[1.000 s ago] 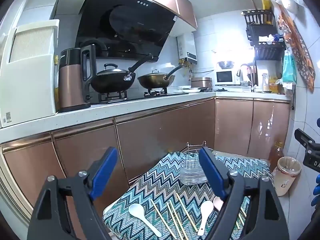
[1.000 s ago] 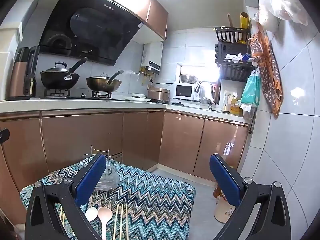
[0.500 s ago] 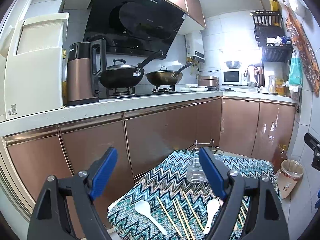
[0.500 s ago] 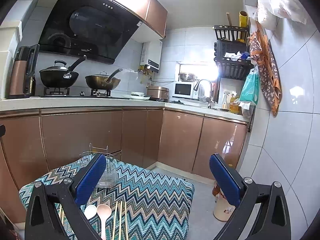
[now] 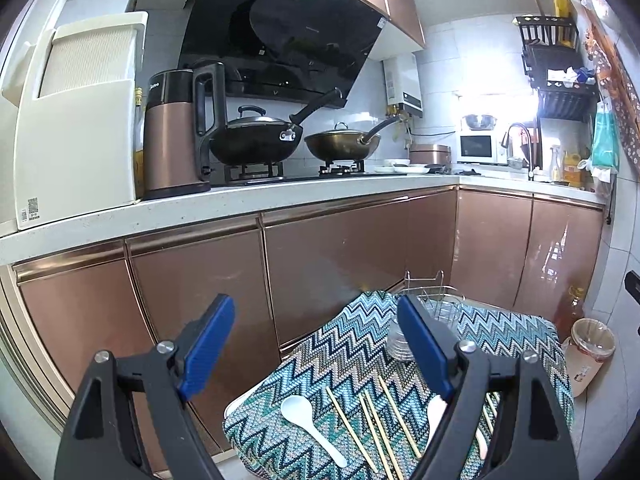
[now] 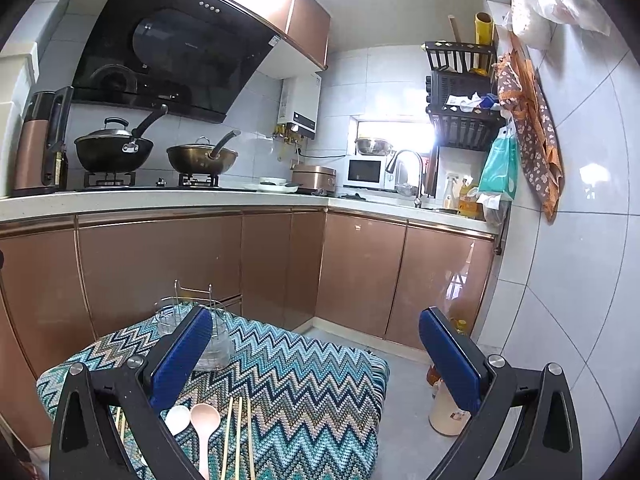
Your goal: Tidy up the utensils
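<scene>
Both claws agape – spoons, chopsticks below

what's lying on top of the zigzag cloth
Spoons: white, pink. Loose chopsticks. A wire holder. The left hand-held gripper hides more; whatever the cloth covers is unseen.

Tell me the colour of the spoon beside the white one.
Pale pink spoon, clearest in the right wrist view.

This is a home kitchen. A gas stove carries two woks under a black range hood. Copper-coloured cabinets stand below the white counter, with a microwave, a sink tap and a kettle.
</scene>
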Demonstrator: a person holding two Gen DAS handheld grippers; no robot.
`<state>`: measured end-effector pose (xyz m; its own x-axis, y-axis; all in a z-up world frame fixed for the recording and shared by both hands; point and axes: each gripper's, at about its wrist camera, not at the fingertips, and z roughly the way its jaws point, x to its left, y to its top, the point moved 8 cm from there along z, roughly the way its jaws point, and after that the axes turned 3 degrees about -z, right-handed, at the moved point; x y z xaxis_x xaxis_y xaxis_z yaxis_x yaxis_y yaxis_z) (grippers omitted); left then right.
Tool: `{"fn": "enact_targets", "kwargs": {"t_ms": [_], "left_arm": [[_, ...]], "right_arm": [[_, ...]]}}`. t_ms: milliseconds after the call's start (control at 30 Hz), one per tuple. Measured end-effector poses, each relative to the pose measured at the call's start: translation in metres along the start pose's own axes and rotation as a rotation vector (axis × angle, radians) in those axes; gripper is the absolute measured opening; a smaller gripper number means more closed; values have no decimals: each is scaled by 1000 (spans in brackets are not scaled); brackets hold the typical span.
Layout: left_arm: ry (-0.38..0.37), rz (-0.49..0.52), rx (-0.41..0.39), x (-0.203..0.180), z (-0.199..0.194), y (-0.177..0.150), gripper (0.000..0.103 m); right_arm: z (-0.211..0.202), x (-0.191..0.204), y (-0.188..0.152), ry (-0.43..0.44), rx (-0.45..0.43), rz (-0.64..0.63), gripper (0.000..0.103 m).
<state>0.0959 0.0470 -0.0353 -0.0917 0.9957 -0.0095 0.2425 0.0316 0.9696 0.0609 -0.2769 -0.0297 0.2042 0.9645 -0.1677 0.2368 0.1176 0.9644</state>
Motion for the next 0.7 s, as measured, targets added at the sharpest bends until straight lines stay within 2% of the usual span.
{"fn": "enact_targets", "kwargs": {"t_ms": [333,700], "left_arm": [[-1,10,40,-5,8,-12,83],[19,14,34,-4,-2,-7,83]], "right_arm": [[13,-2,-13,4,35,9,103],[13,2,-11,32,22,2,103]]}}
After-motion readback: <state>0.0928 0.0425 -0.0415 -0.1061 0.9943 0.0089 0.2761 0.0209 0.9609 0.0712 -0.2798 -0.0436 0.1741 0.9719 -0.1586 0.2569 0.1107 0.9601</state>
